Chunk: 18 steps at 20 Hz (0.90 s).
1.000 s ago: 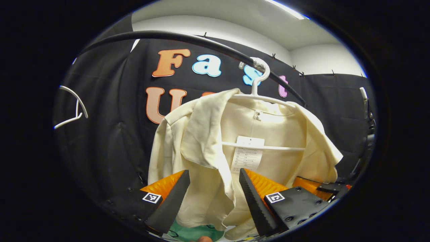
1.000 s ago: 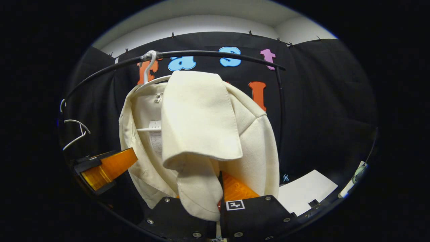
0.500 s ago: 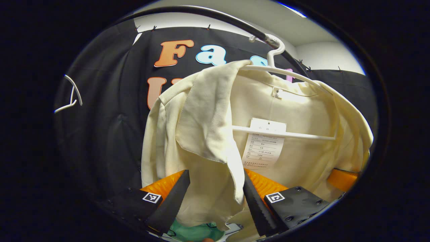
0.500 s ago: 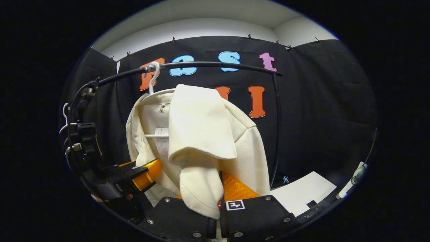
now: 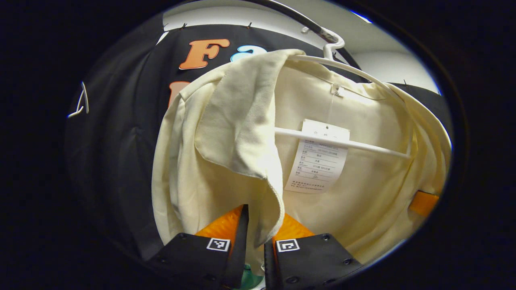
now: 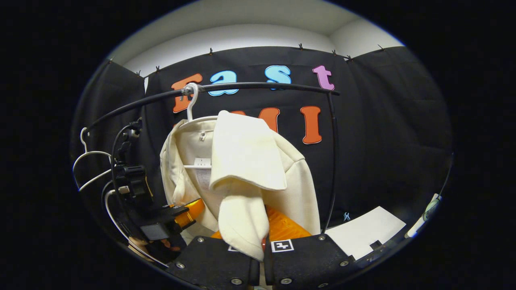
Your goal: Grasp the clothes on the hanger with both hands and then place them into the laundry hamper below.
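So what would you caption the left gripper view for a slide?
Left gripper pinching the front edge of a cream jacket on its white hanger.

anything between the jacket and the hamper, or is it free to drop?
Not free. The cream jacket hangs on the white hanger, hooked over the black rail. Both the left gripper and right gripper pinch its front edges. The hamper itself can't be made out.

I see the cream jacket [image 5: 225, 133] as matt woven cloth, slightly napped at the lapel. Its hanger [image 5: 342, 141] looks like smooth white plastic, the tag [image 5: 318, 161] plain paper. The rail [image 6: 258, 86] seems dull black metal, though I can't be sure.
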Each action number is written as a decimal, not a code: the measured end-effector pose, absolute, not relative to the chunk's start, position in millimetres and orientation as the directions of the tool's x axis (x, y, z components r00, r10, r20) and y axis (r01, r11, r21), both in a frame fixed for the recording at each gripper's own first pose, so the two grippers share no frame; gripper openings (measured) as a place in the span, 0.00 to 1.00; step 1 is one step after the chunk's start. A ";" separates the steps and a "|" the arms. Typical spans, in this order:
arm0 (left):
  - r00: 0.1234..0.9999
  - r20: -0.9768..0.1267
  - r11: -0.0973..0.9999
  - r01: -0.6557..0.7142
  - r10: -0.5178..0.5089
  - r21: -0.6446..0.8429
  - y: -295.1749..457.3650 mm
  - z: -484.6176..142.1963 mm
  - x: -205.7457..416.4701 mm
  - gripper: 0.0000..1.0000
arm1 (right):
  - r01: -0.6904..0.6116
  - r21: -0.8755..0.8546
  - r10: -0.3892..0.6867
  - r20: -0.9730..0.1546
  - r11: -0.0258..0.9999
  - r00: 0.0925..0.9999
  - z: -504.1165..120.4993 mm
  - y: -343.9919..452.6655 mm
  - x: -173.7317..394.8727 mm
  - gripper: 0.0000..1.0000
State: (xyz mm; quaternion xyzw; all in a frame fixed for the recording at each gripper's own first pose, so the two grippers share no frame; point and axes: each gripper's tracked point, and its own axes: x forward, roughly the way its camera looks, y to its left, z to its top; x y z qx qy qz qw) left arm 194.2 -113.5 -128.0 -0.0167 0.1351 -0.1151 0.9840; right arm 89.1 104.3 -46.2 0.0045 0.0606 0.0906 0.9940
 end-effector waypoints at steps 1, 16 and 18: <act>0.931 -0.280 0.972 0.222 -0.233 -0.071 -112.6 -131.7 194.0 0.28 | -0.184 0.023 0.185 -0.119 0.983 0.976 -45.4 104.6 86.8 0.09; 0.991 -0.037 0.990 -0.124 0.127 0.071 44.5 -2.2 151.6 0.07 | -0.143 -0.111 0.145 0.016 0.984 0.989 32.7 47.2 88.8 0.08; 0.991 -0.008 0.989 -0.135 0.136 0.068 49.4 15.2 143.8 0.07 | -0.133 -0.126 0.140 0.046 0.983 0.989 49.6 39.0 90.2 0.08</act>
